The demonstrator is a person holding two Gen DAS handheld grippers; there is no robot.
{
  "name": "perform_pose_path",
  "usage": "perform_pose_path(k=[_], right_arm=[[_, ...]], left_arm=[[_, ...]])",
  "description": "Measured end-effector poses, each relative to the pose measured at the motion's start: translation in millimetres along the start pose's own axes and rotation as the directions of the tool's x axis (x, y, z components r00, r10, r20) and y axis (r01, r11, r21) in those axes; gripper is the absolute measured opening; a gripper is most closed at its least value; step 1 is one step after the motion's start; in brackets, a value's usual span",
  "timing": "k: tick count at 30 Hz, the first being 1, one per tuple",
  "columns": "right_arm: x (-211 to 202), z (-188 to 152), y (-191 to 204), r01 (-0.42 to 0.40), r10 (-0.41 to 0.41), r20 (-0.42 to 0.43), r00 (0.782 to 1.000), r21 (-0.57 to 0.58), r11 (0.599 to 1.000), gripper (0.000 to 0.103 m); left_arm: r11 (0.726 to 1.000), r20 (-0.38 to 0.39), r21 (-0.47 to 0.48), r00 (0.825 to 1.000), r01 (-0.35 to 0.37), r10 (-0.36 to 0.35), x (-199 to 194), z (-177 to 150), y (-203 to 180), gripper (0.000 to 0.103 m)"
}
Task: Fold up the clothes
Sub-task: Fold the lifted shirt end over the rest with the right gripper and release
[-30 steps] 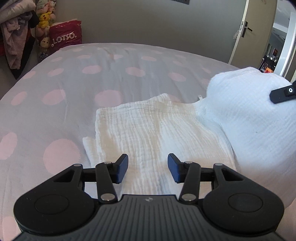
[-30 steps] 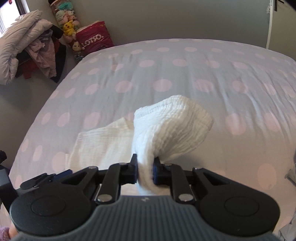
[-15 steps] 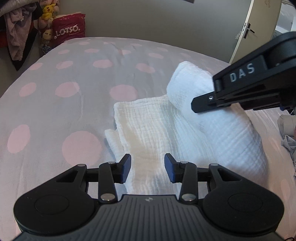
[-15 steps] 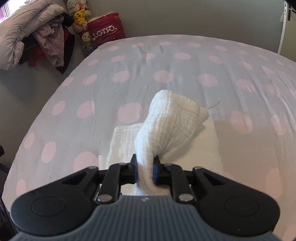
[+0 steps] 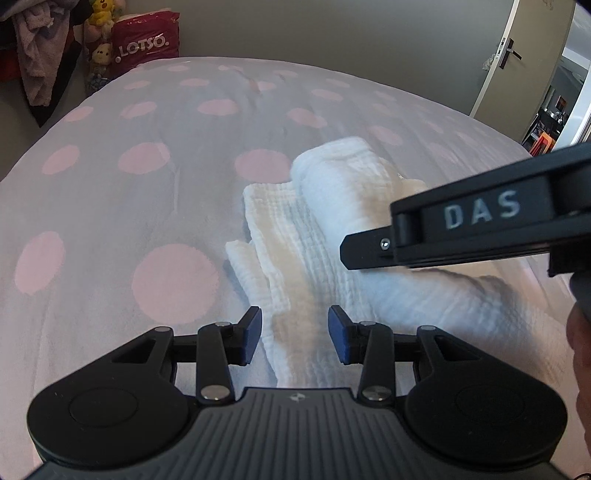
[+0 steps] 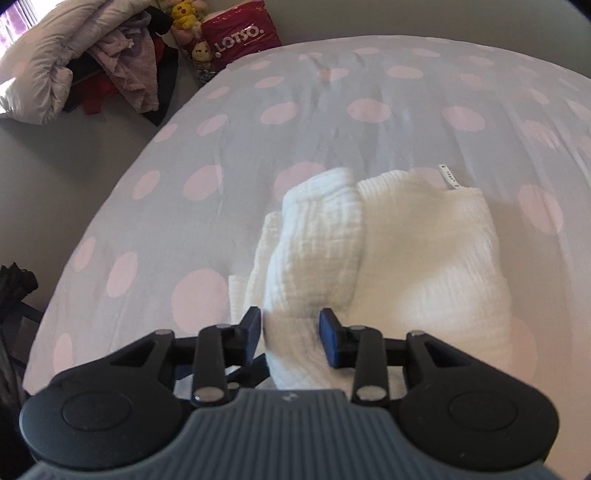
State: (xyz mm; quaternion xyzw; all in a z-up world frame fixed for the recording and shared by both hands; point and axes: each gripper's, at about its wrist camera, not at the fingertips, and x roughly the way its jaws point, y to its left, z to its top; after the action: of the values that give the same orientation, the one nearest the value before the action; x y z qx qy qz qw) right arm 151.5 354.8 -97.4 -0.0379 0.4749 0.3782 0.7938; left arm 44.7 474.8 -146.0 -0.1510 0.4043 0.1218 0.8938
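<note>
Releasing fold: right claw (image 6: 290, 334) spread around white cloth (image 6: 388, 251) on bed (image 6: 332, 110), not pinching. Left claw (image 5: 294, 334) spread, empty, over near edge. Risk: bulky flap springs back, layers misalign.

Cloth (image 6: 406, 251) lies on the bed (image 6: 369, 110), near its front edge, one part folded over onto the rest. A tag (image 6: 447, 178) sticks out at the cloth's far edge. Right claw (image 6: 290, 334) straddles the folded-over part at its near end. Left claw (image 5: 294, 335) sits over the cloth's near left corner. Beyond the bed's far left corner: a bag (image 6: 240, 35), plush toys (image 6: 188, 22), and a clothes heap (image 6: 81, 62) further left. A door (image 5: 517, 59) stands behind the bed to the right.
</note>
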Motion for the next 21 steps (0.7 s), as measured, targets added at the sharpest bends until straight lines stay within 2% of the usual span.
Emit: perform_pose_path(k=[3, 6, 8, 11, 15, 17, 21], right_arm=[[-23, -1, -1, -0.038, 0.038, 0.033, 0.999, -0.013, 0.999, 0.04], [-52, -9, -6, -0.033, 0.036, 0.069, 0.997, -0.053, 0.998, 0.045], [-71, -21, -14, -0.021, 0.028, 0.091, 0.995, -0.077, 0.997, 0.049], [-97, -46, -31, 0.026, -0.012, 0.146, 0.989, -0.095, 0.995, 0.062], [-114, -84, -57, 0.08, -0.07, 0.185, 0.98, -0.048, 0.996, 0.063], [-116, -102, -70, 0.099, -0.096, 0.201, 0.975, -0.006, 0.995, 0.073], [-107, -126, -83, 0.054, -0.068, 0.186, 0.98, 0.084, 0.995, 0.074]], left_arm=[[1.0, 0.008, -0.007, 1.0, -0.007, 0.007, -3, -1, 1, 0.037], [1.0, 0.015, -0.006, 1.0, -0.012, 0.012, -8, -2, 0, 0.037], [1.0, 0.021, -0.002, 1.0, -0.018, 0.018, -14, -4, -3, 0.037], [1.0, 0.025, 0.003, 0.999, -0.022, 0.022, -24, -9, -8, 0.037], [0.998, 0.016, 0.004, 0.998, -0.056, 0.056, -36, -15, -22, 0.037], [0.996, 0.019, 0.011, 0.996, -0.09, 0.089, -43, -19, -31, 0.038], [0.99, 0.025, -0.009, 0.99, -0.139, 0.139, -55, -28, -44, 0.04]])
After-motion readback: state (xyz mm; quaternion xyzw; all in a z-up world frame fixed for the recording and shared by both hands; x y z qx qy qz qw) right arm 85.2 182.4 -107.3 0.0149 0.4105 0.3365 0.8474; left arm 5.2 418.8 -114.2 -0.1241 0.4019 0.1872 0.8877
